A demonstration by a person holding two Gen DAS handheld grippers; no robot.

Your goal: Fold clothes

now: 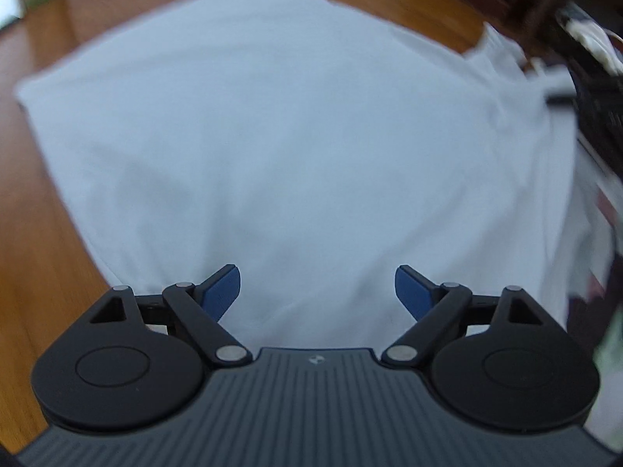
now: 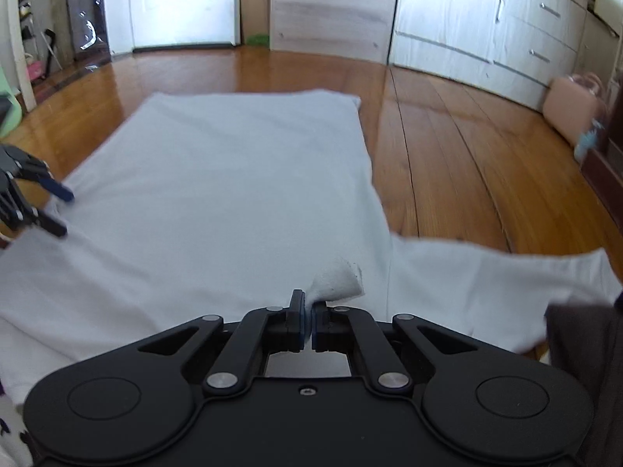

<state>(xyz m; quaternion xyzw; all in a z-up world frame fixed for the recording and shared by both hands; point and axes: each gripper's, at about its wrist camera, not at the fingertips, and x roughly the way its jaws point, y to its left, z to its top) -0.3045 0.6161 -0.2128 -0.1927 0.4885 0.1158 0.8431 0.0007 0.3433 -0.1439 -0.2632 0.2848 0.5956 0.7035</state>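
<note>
A white T-shirt [image 2: 233, 179] lies spread flat on the wooden floor [image 2: 447, 148], one sleeve [image 2: 486, 280] sticking out to the right. My right gripper [image 2: 308, 313] is shut on a pinch of the shirt's near edge, a tuft of cloth [image 2: 338, 280] standing up past the fingers. My left gripper [image 1: 317, 286] is open and empty, hovering over the shirt [image 1: 272, 136]; it also shows at the left edge of the right wrist view [image 2: 58, 210], its fingers spread at the shirt's left edge.
White drawers and wardrobe doors [image 2: 486, 27] line the far wall. A pink bag [image 2: 572, 107] sits on the floor at the right. A door [image 2: 175, 4] and a cardboard box [image 2: 255, 11] stand at the back. Dark furniture [image 1: 584, 58] borders the shirt in the left wrist view.
</note>
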